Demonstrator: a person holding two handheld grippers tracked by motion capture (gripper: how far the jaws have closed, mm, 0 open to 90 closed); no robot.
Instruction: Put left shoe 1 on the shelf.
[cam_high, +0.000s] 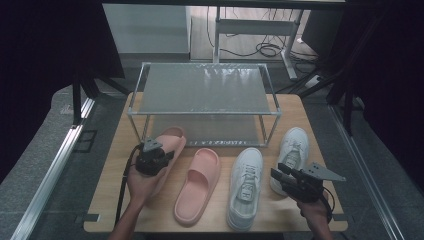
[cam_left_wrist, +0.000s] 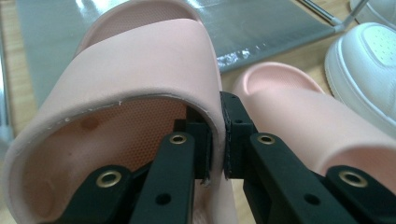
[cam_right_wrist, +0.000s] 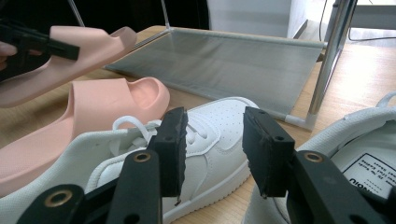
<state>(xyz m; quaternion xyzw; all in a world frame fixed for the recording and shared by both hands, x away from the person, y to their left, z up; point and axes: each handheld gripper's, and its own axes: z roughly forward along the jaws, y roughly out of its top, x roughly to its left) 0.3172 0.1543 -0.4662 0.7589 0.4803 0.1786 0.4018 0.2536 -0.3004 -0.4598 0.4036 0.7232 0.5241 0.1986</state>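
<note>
Black left gripper (cam_left_wrist: 215, 140) pinches the strap wall of the soft pink foam slide (cam_left_wrist: 140, 70), lifted near the desk's left edge before the grey mesh shoe rack (cam_high: 205, 90); I'd keep it level and ease it onto the lower shelf. Right gripper (cam_right_wrist: 212, 149) hangs open over the white sneakers (cam_high: 246, 185).

the left gripper (cam_high: 161, 150) is pinching its jaws nearly together, raised at near left; the right gripper (cam_high: 280, 175) is hovering wide-jawed, near right.
</note>
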